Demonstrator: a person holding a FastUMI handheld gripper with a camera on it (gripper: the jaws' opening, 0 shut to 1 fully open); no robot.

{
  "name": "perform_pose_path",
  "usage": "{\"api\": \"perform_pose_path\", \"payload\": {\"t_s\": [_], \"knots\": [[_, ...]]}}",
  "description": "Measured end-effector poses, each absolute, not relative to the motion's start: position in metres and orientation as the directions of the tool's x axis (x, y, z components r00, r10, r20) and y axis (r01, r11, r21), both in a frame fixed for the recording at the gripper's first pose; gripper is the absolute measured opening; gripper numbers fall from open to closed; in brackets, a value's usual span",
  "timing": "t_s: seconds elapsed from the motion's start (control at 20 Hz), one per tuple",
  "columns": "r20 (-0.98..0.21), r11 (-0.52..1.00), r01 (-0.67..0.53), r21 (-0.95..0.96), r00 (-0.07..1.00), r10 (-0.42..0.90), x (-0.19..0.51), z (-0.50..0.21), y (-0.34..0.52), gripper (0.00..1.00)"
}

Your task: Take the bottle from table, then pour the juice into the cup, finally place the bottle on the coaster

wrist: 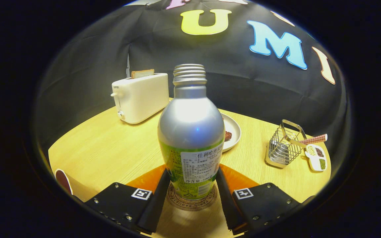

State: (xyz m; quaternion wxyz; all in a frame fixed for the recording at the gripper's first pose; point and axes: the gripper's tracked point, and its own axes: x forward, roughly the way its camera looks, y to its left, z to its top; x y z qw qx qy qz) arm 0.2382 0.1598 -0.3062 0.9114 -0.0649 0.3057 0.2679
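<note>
The silver aluminium bottle (190, 132) stands upright on a round printed coaster (192, 201), its threaded neck bare with no cap on it and a green label wrapped round its lower half. The gripper (192, 190) has the bottle between its two fingers, one on each side of the label's lower part, and both fingers look to be pressing against it, so the opening is only as wide as the bottle itself. The coaster lies on the light wooden table (111, 148), just in front of the gripper's body. Beyond the bottle and partly hidden by it sits a small white plate (232, 132) with a dark brown morsel (228, 135) on it. Further back to the left is a white toaster (141, 97) with a slice of toast (142, 73) sticking up from its slot. Off to the right stands a wire rack (284, 143), with a small white dish (316, 158) just beside it and a striped stick (313, 139) lying across the two.
</note>
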Motion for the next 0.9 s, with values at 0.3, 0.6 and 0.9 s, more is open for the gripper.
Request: {"api": "perform_pose_path", "payload": {"t_s": [0.3,0.6,0.9], "knots": [[-0.597,0.852,-0.521,0.058,0.666,0.448,0.236,-0.307,0.158,0.78],[-0.615,0.857,-0.512,0.060,0.657,0.436,0.229,-0.312,0.152,0.94],[-0.596,0.878,-0.477,0.031,0.697,0.399,0.228,-0.293,0.141,0.99]]}}
